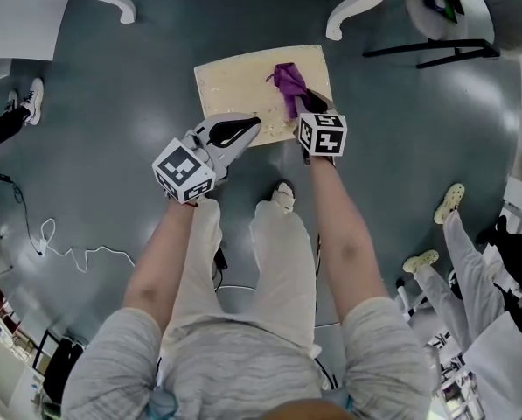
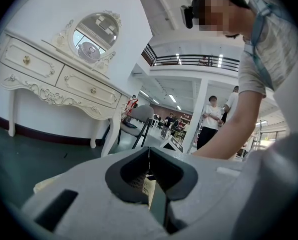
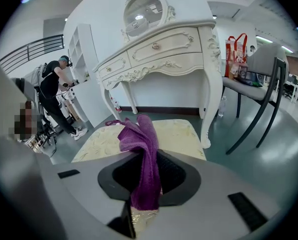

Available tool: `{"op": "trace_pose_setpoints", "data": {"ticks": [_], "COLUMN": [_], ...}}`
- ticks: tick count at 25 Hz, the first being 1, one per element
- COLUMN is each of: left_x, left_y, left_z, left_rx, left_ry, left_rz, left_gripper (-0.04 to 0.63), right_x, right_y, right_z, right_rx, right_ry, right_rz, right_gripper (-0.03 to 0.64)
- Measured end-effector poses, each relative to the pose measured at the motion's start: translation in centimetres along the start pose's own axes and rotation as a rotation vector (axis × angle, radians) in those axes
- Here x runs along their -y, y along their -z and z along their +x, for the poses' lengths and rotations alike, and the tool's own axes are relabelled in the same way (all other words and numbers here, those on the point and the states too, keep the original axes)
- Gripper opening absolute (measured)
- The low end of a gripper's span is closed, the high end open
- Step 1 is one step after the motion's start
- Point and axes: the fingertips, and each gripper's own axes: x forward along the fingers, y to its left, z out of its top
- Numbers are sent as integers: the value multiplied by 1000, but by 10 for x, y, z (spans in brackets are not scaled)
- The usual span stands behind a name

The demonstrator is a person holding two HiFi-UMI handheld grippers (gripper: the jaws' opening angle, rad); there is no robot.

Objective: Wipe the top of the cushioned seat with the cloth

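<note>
Purple and held fast on the right: gripping the cloth point(image 3: 141, 154) between the fingers of the right gripper point(image 1: 311, 110), clamped on its near end; letting its long fold run straight away from the fingers and out over the cushioned seat point(image 1: 234, 81); resting the free end on the seat's cream top, close to the right edge and about midway back from the near edge; holding the left gripper point(image 1: 254, 124) over the seat's near edge, just left of the cloth, fingers pressed together on nothing; judging by this, wiping hardly begun, with most of the bare top lying left of the cloth; calling next for a sweep leftward across the seat, led by the right gripper, already on the cloth and so the nearer; nothing container-like on the seat; off its right side only a red bag point(image 3: 237, 46) on a grey chair point(image 3: 261, 79), contents not to be made out
</note>
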Motion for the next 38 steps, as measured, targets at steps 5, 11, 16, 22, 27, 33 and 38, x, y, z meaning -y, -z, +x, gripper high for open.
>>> {"op": "trace_pose_setpoints", "data": {"ticks": [5,11,16,22,27,33,38], "left_x": [1,-2,-2,-4,-5,0,4], "left_y": [0,-1,-1,-2,-1,3,5], "left_z": [5,11,18,20,21,22,23], "left_rx": [-10,-16,-18,-22,-25,-30,-30], "left_ry": [3,2,10,17,17,27,35], "left_rz": [-1,0,-3,-5,-11,-15,-16], "left_gripper": [14,14,14,14,14,14,14], "right_x": [16,34,49,61,72,78,80], "right_y": [0,0,1,2,3,8,21], "right_z": [-5,-10,-13,-19,-24,-31,-43], "right_rx": [-3,-3,-8,-21,-20,-25,-25], "right_ry": [14,31,47,69,93,108,122], "right_rz": [-5,-5,-10,-15,-3,-23,-5], "right_gripper": [75,75,75,75,75,75,75]}}
